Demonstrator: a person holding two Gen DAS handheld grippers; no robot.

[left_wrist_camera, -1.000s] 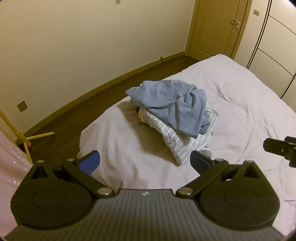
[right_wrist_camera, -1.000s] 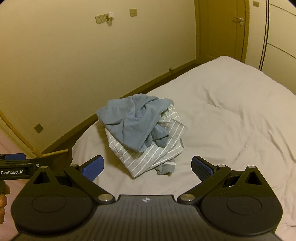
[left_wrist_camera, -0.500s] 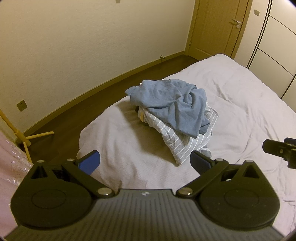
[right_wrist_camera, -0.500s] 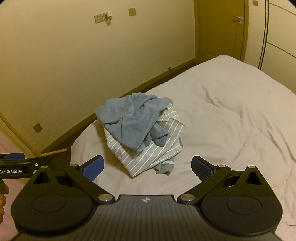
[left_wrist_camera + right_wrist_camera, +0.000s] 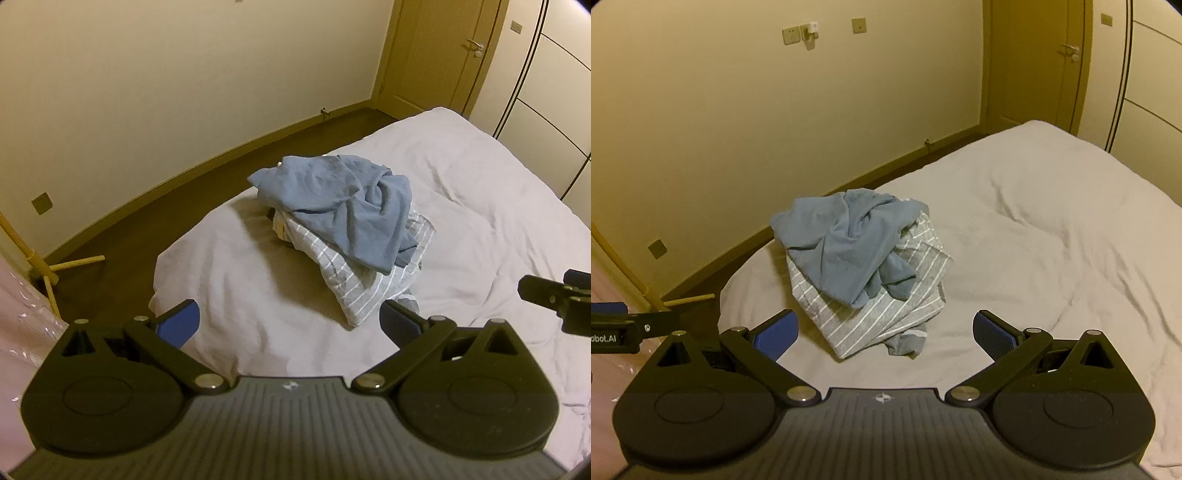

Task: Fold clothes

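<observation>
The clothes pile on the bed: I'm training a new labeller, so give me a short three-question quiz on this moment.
1. True or false: the blue garment lies on top of the striped garment.
2. The left gripper is: A) shut on cloth, B) open and empty, C) out of view.
3. What do the clothes rest on?

Key:
1. True; the striped one shows beneath and around it.
2. B; like the right gripper, its jaws are spread with nothing between them, short of the pile.
3. The bed, near its corner by the wall.
</observation>
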